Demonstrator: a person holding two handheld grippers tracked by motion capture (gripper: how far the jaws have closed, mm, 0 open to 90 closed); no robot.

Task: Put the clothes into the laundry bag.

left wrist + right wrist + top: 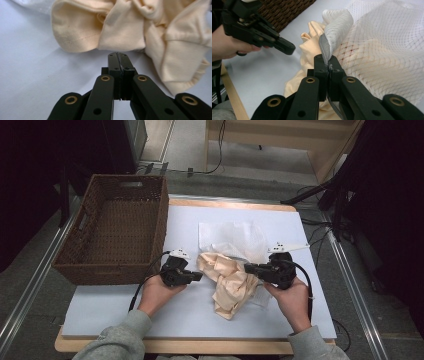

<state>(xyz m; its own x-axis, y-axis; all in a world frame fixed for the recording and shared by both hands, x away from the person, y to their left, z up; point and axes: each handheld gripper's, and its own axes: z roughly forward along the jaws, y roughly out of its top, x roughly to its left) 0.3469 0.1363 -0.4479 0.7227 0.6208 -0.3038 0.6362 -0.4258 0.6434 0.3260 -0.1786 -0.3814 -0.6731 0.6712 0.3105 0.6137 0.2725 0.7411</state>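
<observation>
Your left hand holds the left gripper low and flat over the mat, pointing right. Its jaws are pressed together with nothing in them. The cloth lies just past its tip, crumpled in a heap, not touching it.

Your right hand holds the right gripper flat too, pointing left at the other one. Its jaws are closed tight on the grey edge of the net bag. The edge stands up out of the jaws and folds over.

The cloth sits between both grippers, partly under the bag. The bag hides part of the cloth. A basket stands beyond your left gripper, on its far left side.
</observation>
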